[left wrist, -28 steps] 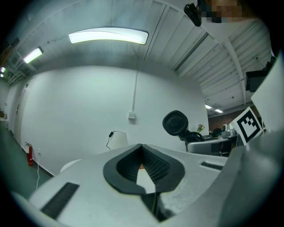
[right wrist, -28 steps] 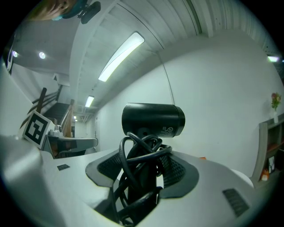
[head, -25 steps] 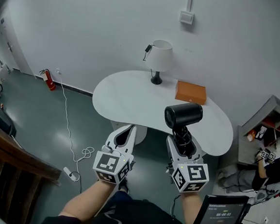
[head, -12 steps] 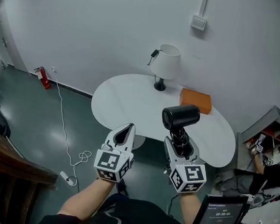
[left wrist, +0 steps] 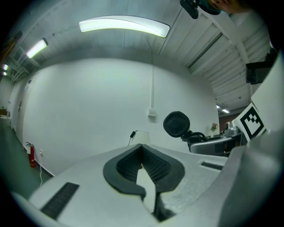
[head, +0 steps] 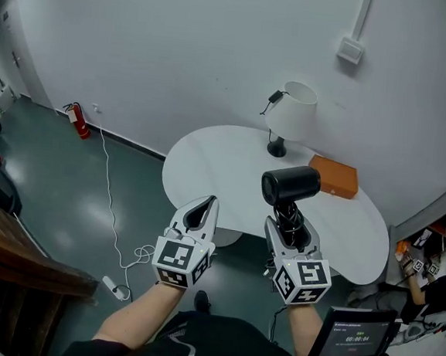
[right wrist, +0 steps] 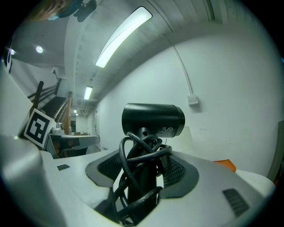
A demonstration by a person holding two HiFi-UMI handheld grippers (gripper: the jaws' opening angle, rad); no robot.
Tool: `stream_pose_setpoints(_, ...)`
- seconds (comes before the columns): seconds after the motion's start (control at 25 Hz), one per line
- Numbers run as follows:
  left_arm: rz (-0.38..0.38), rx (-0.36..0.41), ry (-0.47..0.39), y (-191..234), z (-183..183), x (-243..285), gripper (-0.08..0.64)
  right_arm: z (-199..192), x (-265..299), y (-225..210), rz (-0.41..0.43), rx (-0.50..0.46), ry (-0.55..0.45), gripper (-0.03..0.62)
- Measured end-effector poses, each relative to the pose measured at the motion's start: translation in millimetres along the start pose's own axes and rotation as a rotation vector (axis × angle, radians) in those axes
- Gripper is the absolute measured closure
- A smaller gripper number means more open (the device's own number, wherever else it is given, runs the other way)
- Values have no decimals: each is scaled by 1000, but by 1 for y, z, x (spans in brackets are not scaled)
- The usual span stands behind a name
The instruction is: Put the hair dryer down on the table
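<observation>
Above right gripper (head: 290, 226) fingertips, head view: black barrel-shaped plastic hair dryer (head: 291, 185) upright, in air. White rounded table (head: 209, 160) beyond fingertips, apparently untouched. Left gripper (head: 202, 208) beside, short of table edge.

Left gripper view: fingers (left wrist: 159, 167) pressed together, nothing between.

Right gripper view: fingers (right wrist: 176, 170) pinching cord-wrapped handle, barrel above fingertips.

Judgement: dryer near table; lowering and release left.

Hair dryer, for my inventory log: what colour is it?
The hair dryer is black throughout; the right gripper view shows it best.
</observation>
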State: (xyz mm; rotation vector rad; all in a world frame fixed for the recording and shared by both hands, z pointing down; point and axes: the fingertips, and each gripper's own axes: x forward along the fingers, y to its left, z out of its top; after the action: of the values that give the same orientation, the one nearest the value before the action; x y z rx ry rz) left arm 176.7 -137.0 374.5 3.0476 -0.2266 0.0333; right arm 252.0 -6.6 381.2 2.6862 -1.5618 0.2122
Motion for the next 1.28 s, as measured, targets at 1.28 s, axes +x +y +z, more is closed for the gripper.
stream_pose_setpoints(1.28, 384, -46, 53, 172, -15, 57, 555, -2, 254, 30, 374, -65, 130, 327)
